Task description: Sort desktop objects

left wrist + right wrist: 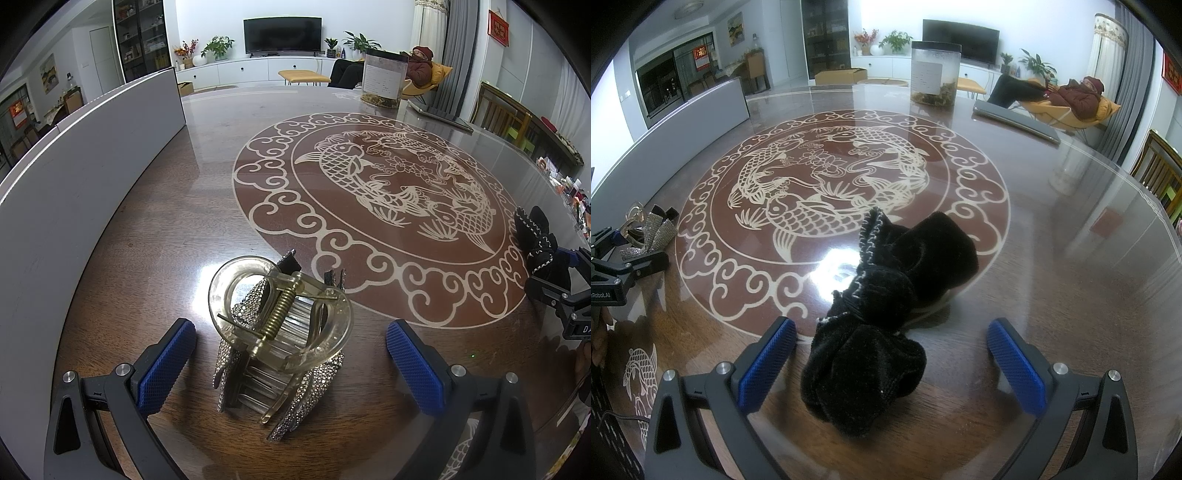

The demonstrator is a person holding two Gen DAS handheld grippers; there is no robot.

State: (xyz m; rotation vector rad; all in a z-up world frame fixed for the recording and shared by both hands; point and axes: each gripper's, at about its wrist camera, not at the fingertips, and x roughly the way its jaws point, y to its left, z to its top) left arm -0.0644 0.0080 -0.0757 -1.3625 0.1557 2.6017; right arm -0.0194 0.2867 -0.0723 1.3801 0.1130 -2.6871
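Black velvet bow [882, 314] between spread blue pads [764, 369]

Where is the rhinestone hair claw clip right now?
In the left wrist view the hair claw clip sits on the table between the open jaws of the left gripper, just outside the fish medallion.

You've got 2 grippers: left gripper [291, 354], right gripper [892, 362]. Hair items: 1 clear claw clip [280, 325], 1 rhinestone bow clip [314, 398], 1 black velvet bow [886, 295]. Far side of the table: 1 plastic jar [934, 74], 1 laptop [1015, 120]. Left: 1 grey panel [74, 173].
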